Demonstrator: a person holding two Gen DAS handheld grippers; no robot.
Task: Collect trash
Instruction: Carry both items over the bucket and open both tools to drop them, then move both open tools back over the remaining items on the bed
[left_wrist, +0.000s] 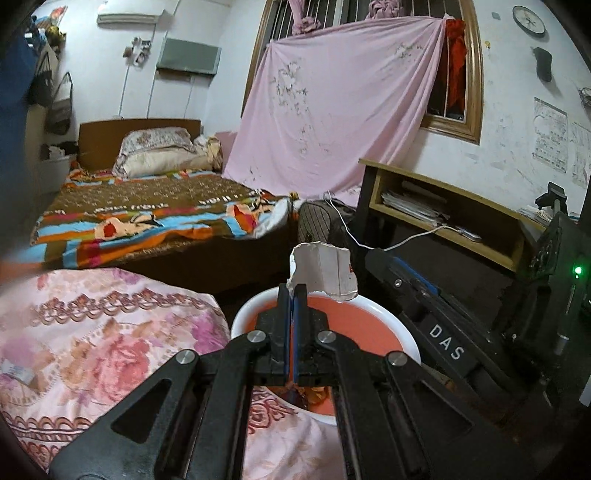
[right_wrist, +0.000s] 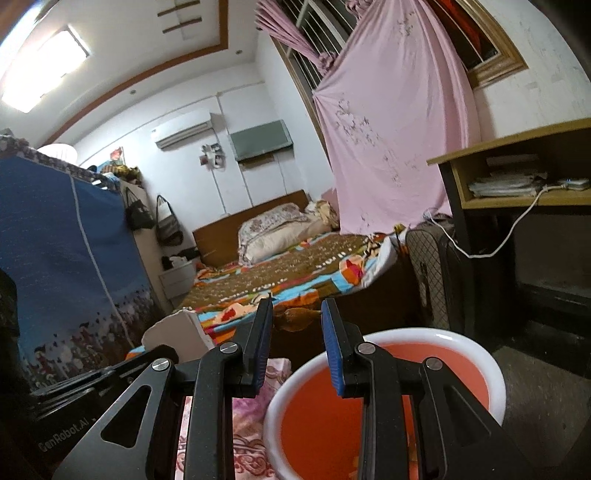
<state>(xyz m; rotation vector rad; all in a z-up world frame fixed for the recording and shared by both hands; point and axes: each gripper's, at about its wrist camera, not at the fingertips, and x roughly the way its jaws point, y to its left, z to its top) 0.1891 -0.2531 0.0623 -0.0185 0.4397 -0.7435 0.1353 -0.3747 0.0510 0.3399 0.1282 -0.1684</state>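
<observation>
My left gripper (left_wrist: 295, 291) is shut on a torn piece of white cardboard (left_wrist: 321, 273), which stands up above the near rim of a white bin with an orange-red inside (left_wrist: 243, 314). Some brownish scraps (left_wrist: 310, 391) lie in the bottom of the bin. The right gripper (right_wrist: 297, 314) pinches a small brown scrap (right_wrist: 295, 318) between its blue-padded fingertips, above and just left of the bin (right_wrist: 495, 384). In the right wrist view the cardboard (right_wrist: 177, 332) shows at the lower left. The right gripper (left_wrist: 373, 258) reaches in from the right in the left wrist view.
A pink floral cover (left_wrist: 92, 332) lies left of the bin. Beyond it is a bed with a brown patterned blanket (left_wrist: 155, 214), a checked suitcase (right_wrist: 432, 273), and a wooden desk with papers and a white cable (left_wrist: 443, 206). A blue fabric wardrobe (right_wrist: 66, 258) stands left.
</observation>
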